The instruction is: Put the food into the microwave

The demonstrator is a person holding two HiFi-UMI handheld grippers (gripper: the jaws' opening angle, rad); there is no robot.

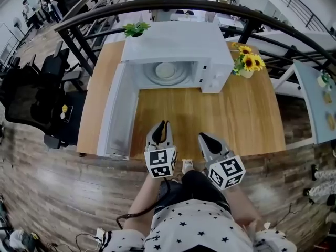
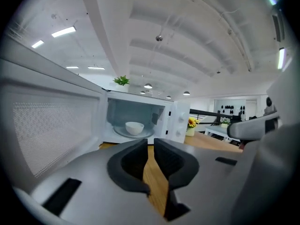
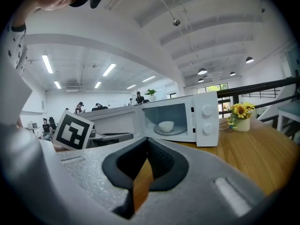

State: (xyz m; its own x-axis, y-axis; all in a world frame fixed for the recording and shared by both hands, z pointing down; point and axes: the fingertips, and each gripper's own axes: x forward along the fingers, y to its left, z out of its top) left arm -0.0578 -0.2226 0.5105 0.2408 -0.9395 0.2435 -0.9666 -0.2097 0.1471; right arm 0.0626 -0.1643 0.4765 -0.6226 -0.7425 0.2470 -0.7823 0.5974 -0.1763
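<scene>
A white microwave (image 1: 178, 46) stands at the back of the wooden table (image 1: 236, 119) with its door (image 1: 118, 114) swung wide open to the left. Inside, a white bowl (image 1: 167, 70) of food sits on the turntable, and it also shows in the left gripper view (image 2: 134, 127) and the right gripper view (image 3: 166, 125). My left gripper (image 1: 161, 125) (image 2: 151, 143) hangs over the table's front edge, shut with nothing between its jaws. My right gripper (image 1: 205, 137) (image 3: 146, 143) is beside it, also shut and empty. Both point at the microwave from well back.
A vase of sunflowers (image 1: 247, 64) stands right of the microwave, and a small green plant (image 1: 136, 29) is behind it on the left. Black office chairs (image 1: 31, 98) stand left of the table. A dark railing (image 1: 273, 22) curves behind.
</scene>
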